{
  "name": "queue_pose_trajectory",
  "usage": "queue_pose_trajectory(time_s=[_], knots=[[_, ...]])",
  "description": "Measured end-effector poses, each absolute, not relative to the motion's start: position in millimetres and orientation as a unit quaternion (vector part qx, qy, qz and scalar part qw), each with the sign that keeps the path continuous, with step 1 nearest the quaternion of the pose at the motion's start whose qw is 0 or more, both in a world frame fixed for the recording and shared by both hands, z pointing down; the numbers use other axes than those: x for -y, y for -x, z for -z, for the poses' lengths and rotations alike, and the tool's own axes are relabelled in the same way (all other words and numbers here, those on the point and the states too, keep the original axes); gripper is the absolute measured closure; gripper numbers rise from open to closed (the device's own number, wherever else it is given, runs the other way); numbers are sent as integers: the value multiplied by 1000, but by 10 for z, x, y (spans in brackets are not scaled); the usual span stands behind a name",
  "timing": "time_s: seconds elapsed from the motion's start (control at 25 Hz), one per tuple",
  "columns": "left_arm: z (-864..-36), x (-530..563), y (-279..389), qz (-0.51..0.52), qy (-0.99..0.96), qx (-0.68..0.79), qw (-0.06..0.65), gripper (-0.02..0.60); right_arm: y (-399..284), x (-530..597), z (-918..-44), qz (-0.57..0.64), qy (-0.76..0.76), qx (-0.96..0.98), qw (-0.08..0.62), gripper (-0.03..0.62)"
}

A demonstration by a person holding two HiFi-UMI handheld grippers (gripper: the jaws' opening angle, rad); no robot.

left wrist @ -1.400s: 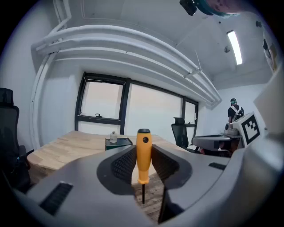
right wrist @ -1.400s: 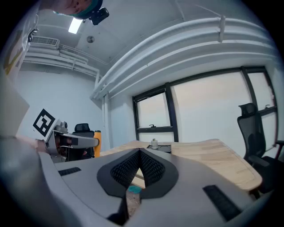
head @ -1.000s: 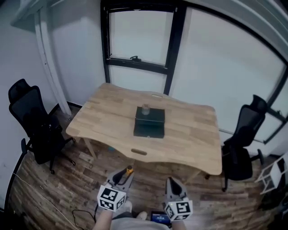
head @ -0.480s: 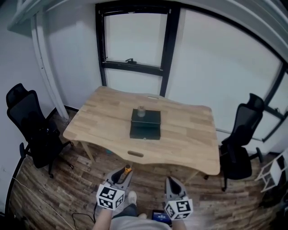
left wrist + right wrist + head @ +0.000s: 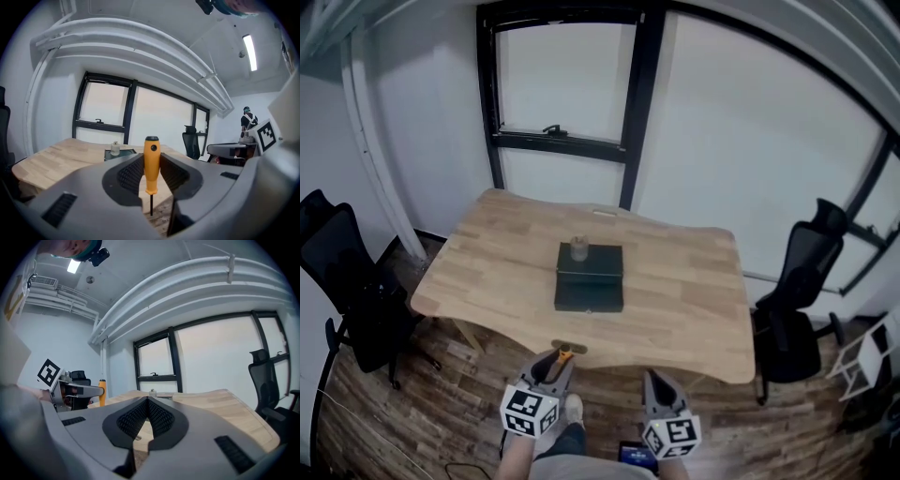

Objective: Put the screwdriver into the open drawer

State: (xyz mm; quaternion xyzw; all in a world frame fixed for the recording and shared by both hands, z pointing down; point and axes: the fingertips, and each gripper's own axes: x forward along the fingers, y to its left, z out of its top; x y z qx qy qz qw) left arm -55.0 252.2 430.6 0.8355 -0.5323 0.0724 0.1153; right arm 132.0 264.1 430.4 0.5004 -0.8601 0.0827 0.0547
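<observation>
the left gripper [image 5: 151, 174] is clamped on the screwdriver [image 5: 151, 163], its ribbed pads pressing the orange handle from both sides; the tool stands upright with the black cap on top and the thin dark shaft pointing down below the jaws. the right gripper [image 5: 147, 405] has its jaws together with nothing between them. in the head view both grippers are held side by side off the near edge of the wooden counter [image 5: 478, 272], above the plank floor [image 5: 431, 412]. near the middle of the counter, well apart from the screwdriver, sits a dark drawer box [image 5: 590, 279] with a small jar [image 5: 578, 248] on top at its far end. a black office chair [image 5: 790, 309] stands at the counter's right end.
</observation>
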Motion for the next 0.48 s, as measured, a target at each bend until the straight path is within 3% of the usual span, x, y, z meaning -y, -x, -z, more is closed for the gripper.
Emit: queue_pose_trajectory(time_s=[0.48], knots=[[-4246,-881,977,-70,-840,524,124,471,-917,-1037,-4233,-88,-512,852,69,597]])
